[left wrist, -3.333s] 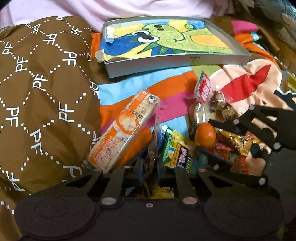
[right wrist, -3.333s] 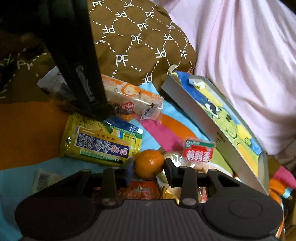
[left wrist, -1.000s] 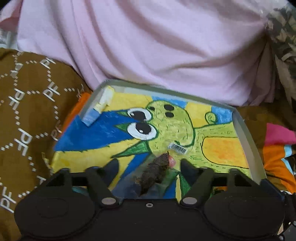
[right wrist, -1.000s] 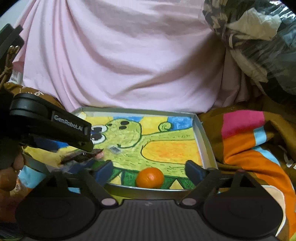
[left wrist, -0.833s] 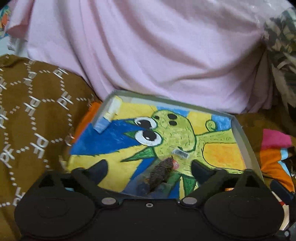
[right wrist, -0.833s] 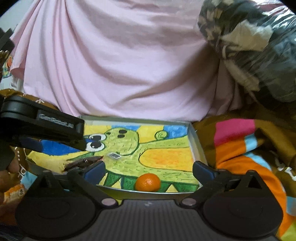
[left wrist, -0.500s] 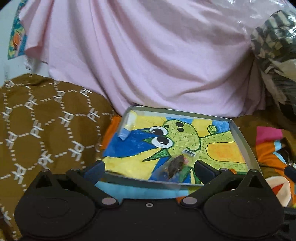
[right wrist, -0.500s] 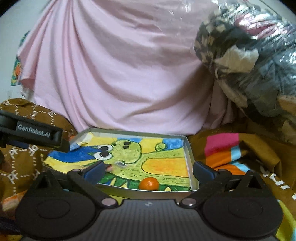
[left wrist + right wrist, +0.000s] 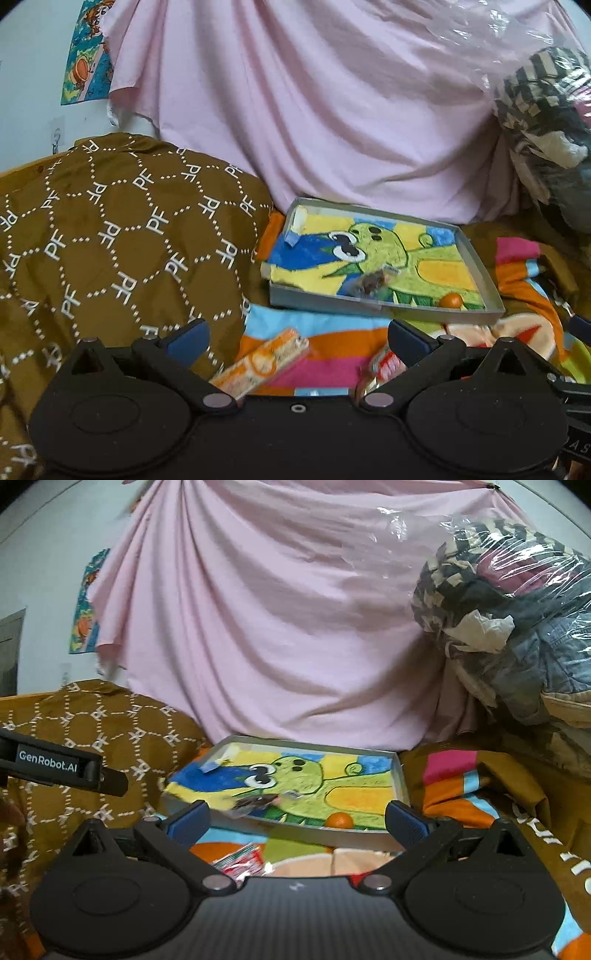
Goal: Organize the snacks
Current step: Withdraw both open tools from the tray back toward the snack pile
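Note:
A grey tray (image 9: 384,308) with a green cartoon drawing inside lies on the striped blanket; it also shows in the right wrist view (image 9: 402,786). In it lie a dark snack in clear wrap (image 9: 371,283) (image 9: 255,802) and a small orange (image 9: 451,300) (image 9: 339,820). My left gripper (image 9: 297,338) is open and empty, pulled back in front of the tray. My right gripper (image 9: 297,818) is open and empty too. An orange-white snack pack (image 9: 264,365) and a red-white packet (image 9: 384,363) (image 9: 242,862) lie on the blanket just ahead of the fingers.
A brown quilt with a PF pattern (image 9: 122,240) bulges at the left. A pink sheet (image 9: 314,110) hangs behind the tray. A plastic bag of clothes (image 9: 509,624) is piled at the right. The left gripper's body (image 9: 55,766) shows at the left of the right wrist view.
Both grippers have drawn back and up from the tray, jaws wide open. The wrapped dark snack and the orange stay in the tray, now farther away. Loose snacks come into view below.

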The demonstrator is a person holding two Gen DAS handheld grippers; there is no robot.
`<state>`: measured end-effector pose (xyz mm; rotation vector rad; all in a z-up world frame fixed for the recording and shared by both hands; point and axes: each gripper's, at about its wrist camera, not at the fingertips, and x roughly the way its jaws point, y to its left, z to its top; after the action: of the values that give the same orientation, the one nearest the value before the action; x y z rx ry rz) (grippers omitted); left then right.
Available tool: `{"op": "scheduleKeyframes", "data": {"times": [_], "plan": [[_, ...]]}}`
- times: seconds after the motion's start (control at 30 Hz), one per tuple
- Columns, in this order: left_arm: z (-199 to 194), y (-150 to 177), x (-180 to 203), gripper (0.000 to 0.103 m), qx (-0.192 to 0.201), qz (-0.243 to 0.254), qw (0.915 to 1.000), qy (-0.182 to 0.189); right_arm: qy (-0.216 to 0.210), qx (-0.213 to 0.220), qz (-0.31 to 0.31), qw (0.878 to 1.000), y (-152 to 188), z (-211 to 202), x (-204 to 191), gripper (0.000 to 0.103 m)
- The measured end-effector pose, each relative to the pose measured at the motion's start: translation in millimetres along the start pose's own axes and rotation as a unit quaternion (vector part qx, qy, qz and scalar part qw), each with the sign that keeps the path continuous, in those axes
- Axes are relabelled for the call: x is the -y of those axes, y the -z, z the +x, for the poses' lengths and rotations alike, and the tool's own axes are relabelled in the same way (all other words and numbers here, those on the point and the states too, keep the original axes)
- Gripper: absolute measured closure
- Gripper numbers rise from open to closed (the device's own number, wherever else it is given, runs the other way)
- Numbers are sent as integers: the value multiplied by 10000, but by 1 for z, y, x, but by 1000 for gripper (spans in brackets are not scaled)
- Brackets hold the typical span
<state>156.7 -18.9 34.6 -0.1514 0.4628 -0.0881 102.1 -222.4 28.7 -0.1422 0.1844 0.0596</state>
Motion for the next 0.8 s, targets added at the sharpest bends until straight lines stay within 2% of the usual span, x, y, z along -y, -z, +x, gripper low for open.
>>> {"op": "scheduleKeyframes", "data": {"times": [0.3, 0.53, 0.67, 0.8], "plan": [[-33, 26, -20, 1, -367, 127, 9990, 212, -239, -295, -285, 9989, 7, -31, -12, 0], [-36, 58, -30, 1, -629, 286, 9976, 78, -514, -1081, -483, 9916, 22, -21, -20, 0], [-31, 67, -26, 1, -922, 426, 9946, 193, -565, -1485, -730, 9846, 33, -14, -29, 0], [-27, 72, -22, 1, -1057, 613, 9921, 289, -548, -1764, -935, 9783, 42, -8, -33, 0]]}}
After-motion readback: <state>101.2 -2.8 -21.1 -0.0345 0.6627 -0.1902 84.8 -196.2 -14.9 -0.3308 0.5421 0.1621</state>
